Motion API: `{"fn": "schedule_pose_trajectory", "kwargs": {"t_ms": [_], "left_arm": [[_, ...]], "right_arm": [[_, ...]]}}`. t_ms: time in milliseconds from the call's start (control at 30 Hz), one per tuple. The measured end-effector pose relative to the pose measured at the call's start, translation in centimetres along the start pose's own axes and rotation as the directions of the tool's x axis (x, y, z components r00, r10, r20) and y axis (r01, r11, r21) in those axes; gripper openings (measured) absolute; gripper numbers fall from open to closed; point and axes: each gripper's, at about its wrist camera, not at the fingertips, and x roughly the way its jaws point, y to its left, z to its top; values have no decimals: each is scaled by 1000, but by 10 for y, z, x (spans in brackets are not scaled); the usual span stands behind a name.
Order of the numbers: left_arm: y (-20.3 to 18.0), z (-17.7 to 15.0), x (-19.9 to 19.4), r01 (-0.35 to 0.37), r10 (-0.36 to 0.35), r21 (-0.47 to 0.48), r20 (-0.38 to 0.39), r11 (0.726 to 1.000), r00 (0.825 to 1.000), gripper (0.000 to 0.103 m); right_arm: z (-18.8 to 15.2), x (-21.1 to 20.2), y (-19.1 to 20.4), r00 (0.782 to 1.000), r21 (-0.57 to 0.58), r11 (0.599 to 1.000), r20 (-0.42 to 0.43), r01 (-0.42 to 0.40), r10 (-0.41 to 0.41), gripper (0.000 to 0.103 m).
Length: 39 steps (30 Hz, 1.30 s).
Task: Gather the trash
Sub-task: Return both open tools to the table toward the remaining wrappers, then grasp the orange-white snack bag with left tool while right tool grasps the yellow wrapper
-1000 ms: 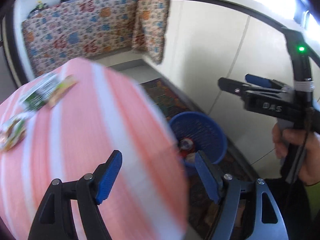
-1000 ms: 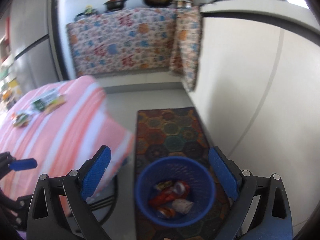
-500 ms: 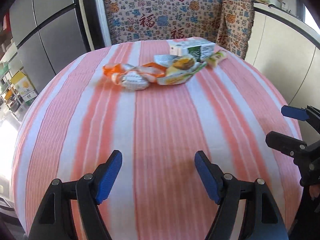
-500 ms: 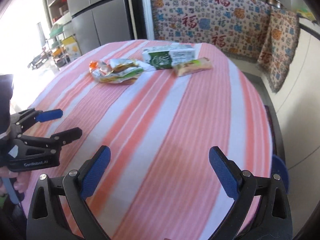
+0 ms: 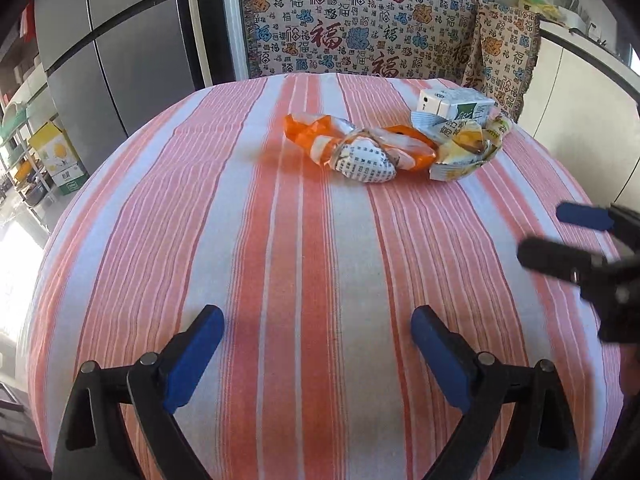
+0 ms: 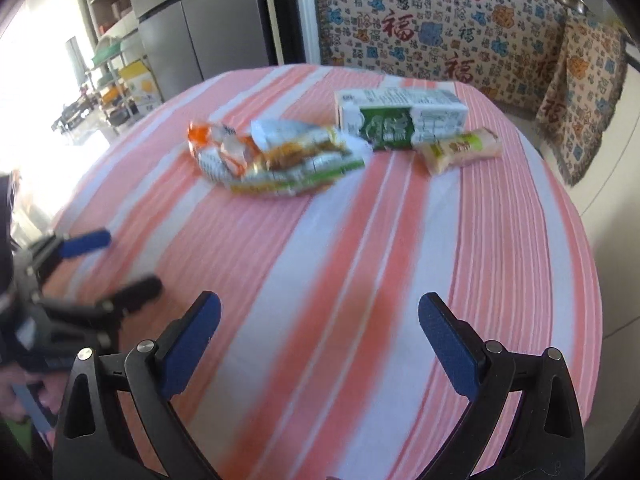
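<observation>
Trash lies at the far side of the pink-striped table (image 5: 280, 260). There is a crumpled orange wrapper (image 5: 344, 144) (image 6: 224, 148), a yellow-green snack bag (image 5: 464, 152) (image 6: 296, 156), a white and green carton (image 5: 452, 106) (image 6: 400, 118) and a small yellow packet (image 6: 460, 150). My left gripper (image 5: 316, 320) (image 6: 116, 264) hovers over the near part of the cloth. Its jaws are opening, with nothing between them. My right gripper (image 6: 320, 306) (image 5: 560, 236) hangs beside it on the right, open and empty. Both are well short of the trash.
A grey fridge (image 5: 120, 52) stands behind the table on the left. A patterned cloth (image 5: 360, 40) hangs over the counter behind, with pots on top. White cabinets (image 5: 580, 120) run along the right. A shelf with a cardboard box (image 5: 56, 156) stands far left.
Both views swung from the blue bin on the floor onto the tabletop, and the trash now looks nearer. The left gripper's jaws stand wider than half a second ago.
</observation>
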Motion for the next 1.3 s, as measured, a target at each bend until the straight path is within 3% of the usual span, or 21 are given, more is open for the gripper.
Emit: {"fn": "schedule_pose_trajectory", "kwargs": {"t_ms": [133,233,500,600,667,800,1033,1200,1233,1300], "left_arm": [[-4,1,1,7,-7,-6,-1,1000,1000,97],[0,-2,-2,11,-11,-8,-1,1000,1000,97],[3,-1,-4,7,-8,-9,-3,1000,1000,97],[4,1,-4,18,-18,-11,-2,1000,1000,98],[7,8,-1,76,-76,6,4,997,997,98],[25,37,7,223,-226,56,51,973,973,98],[34,109,6,247,-286,258,127,934,950,98],[27,144,51,334,-351,286,8,898,937,98],[26,144,60,375,-382,288,-34,881,924,98],[22,136,69,487,-471,277,-128,828,873,98]], "right_arm": [[41,24,-1,999,98,995,25,-23,20,100],[45,46,-8,999,99,994,-21,40,-39,97],[-13,1,-80,973,86,970,-59,226,-222,92],[-32,-11,-80,978,67,977,-74,200,-196,93],[-43,-12,-70,984,51,985,-73,168,-164,95],[-54,-5,-45,988,1,989,-43,149,-149,101],[-52,-3,-47,988,4,989,-36,150,-149,103],[-52,-4,-49,988,1,988,-35,153,-153,103],[-52,-4,-49,987,0,988,-35,154,-154,103],[-53,-4,-50,987,2,988,-35,154,-154,103]]}}
